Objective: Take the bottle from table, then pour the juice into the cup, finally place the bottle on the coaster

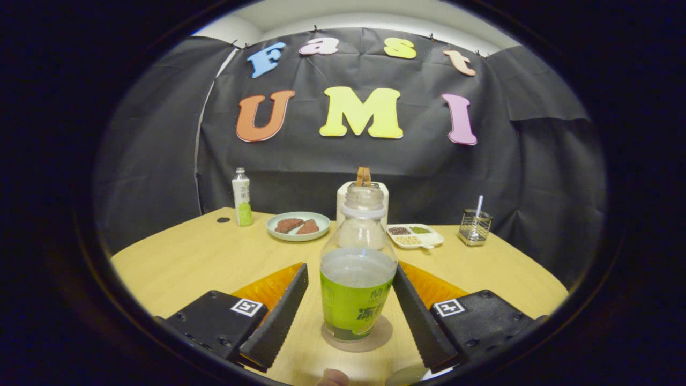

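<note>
1. I am holding the gripper [351, 300] wide, fingers flanking the bottle [358, 279] without clearly pressing it.
2. The bottle is standing upright on the coaster [381, 338] between them, uncapped, partly filled, green-labelled.
3. Beyond sits a plate [298, 225].

Wooden table [187, 257], coaster [381, 336] under bottle [358, 279], plate [298, 225], divided tray [416, 235], second bottle [242, 197], wire holder [475, 227]

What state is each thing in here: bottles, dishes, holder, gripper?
Open bottle: uncapped, upright on coaster, partly full.
Gripper: open, fingers either side of it, not touching.
Far bottle: capped, upright.
Plate: holds two brown pieces.
Divided dish: compartments filled.
Wire holder: upright, utensil inside.
</note>
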{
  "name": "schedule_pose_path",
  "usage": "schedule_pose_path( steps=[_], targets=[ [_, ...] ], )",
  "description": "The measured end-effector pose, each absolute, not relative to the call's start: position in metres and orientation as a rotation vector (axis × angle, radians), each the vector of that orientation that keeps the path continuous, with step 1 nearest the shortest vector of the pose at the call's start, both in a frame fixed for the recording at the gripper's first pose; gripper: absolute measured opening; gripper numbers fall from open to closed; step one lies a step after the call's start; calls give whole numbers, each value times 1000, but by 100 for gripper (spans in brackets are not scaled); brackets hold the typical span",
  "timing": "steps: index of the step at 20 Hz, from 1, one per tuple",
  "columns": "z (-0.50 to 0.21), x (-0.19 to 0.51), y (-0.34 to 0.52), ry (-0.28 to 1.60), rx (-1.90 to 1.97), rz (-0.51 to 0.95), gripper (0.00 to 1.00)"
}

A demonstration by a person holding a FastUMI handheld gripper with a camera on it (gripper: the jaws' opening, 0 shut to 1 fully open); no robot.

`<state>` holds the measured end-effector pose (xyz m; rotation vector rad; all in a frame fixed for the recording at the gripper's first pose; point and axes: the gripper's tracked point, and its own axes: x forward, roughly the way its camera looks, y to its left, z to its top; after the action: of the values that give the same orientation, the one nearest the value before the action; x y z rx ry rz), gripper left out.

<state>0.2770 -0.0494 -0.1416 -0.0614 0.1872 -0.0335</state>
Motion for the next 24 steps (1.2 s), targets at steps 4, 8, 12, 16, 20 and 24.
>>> schedule_pose_path(
  steps=[4, 8, 12, 16, 20, 24],
  targets=[
    [-107, 260, -47, 150, -35, -34, 100],
    [-66, 230, -55, 105, -20, -65, 100],
    [-33, 188, -63, 112, -21, -61, 100],
    [-17, 152, -82, 90, -34, -120, 100],
    [-11, 119, -84, 80, -52, -151, 100],
    [-4, 83, -82, 54, -3, -157, 100]
  ],
)
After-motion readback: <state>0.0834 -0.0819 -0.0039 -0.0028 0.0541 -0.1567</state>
